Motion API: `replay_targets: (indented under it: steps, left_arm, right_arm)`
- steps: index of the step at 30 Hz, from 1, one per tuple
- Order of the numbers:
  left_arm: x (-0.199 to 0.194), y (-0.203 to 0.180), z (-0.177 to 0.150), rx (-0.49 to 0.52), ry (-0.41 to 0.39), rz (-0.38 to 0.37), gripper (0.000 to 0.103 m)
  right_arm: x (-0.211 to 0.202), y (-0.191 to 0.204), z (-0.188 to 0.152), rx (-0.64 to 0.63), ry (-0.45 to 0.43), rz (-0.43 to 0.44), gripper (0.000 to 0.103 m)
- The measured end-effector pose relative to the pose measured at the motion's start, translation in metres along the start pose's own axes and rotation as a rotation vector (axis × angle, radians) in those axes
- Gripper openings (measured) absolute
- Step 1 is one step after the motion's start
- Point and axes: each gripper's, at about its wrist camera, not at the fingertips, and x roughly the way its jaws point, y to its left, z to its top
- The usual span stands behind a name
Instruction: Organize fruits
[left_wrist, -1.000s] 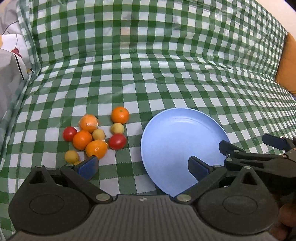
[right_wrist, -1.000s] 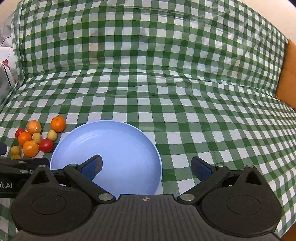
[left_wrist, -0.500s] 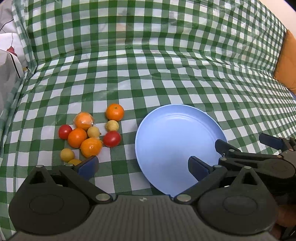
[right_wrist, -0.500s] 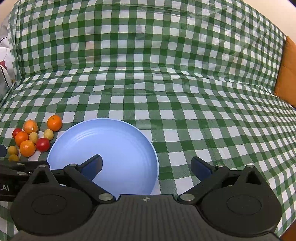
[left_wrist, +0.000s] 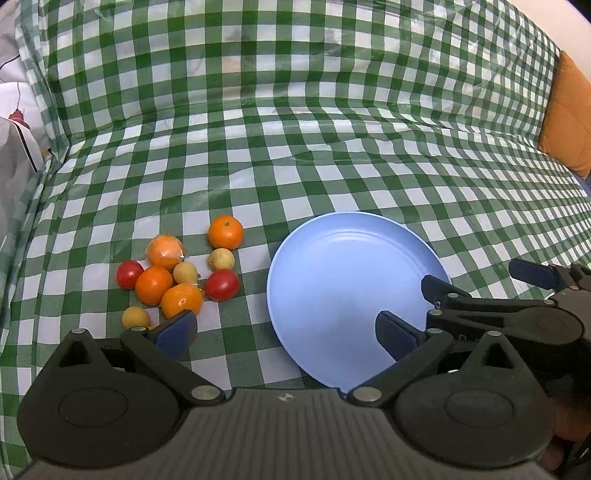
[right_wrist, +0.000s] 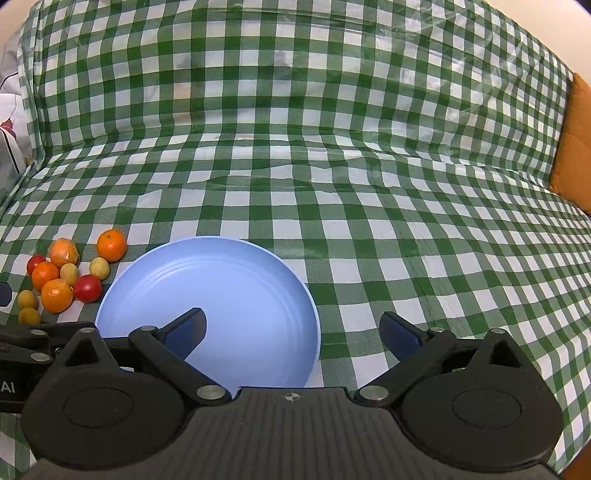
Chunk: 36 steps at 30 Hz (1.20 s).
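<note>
A pile of small fruits lies on the green checked cloth left of an empty blue plate (left_wrist: 343, 273): several oranges (left_wrist: 226, 232), two red tomatoes (left_wrist: 221, 284) and several small yellow fruits (left_wrist: 221, 259). My left gripper (left_wrist: 284, 332) is open and empty, just in front of the pile and the plate's near edge. My right gripper (right_wrist: 291, 328) is open and empty over the plate's (right_wrist: 236, 280) near right rim; it also shows in the left wrist view (left_wrist: 480, 280). The fruits (right_wrist: 55, 293) sit left of the plate in the right wrist view.
The green checked cloth (left_wrist: 295, 129) rises into a backrest behind. An orange cushion (left_wrist: 569, 118) stands at the far right. White fabric (left_wrist: 14, 147) lies at the left edge.
Both grippers have drifted slightly back and left, so the fruits and plate appear a little farther away. Both stay open and empty.
</note>
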Motion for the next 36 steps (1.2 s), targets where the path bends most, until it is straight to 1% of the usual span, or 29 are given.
replay_targets:
  steps: [4,19,22,27,28,36]
  left_arm:
    - [0.000,0.001,0.006,0.006,-0.003,-0.004,0.103]
    - [-0.015,0.007,0.003,0.019,-0.012,-0.006,0.103]
    - [-0.015,0.007,0.003,0.018,-0.011,-0.006,0.102]
    - [-0.018,0.008,0.002,0.022,-0.016,-0.009,0.102]
    - [-0.020,0.009,0.002,-0.067,-0.030,0.017,0.102]
    - [-0.030,0.017,0.002,-0.054,-0.052,0.013,0.101]
  right_arm:
    - [0.000,0.000,0.000,0.000,0.001,0.000,0.100]
    - [0.001,0.000,-0.001,0.003,-0.002,0.002,0.097]
    - [-0.002,0.004,-0.006,0.003,-0.004,0.002,0.096]
    - [-0.001,0.003,-0.005,-0.007,-0.009,0.000,0.092]
    - [-0.001,0.002,-0.004,-0.007,-0.009,0.002,0.092]
    - [-0.003,0.004,-0.005,0.026,-0.033,0.030,0.075]
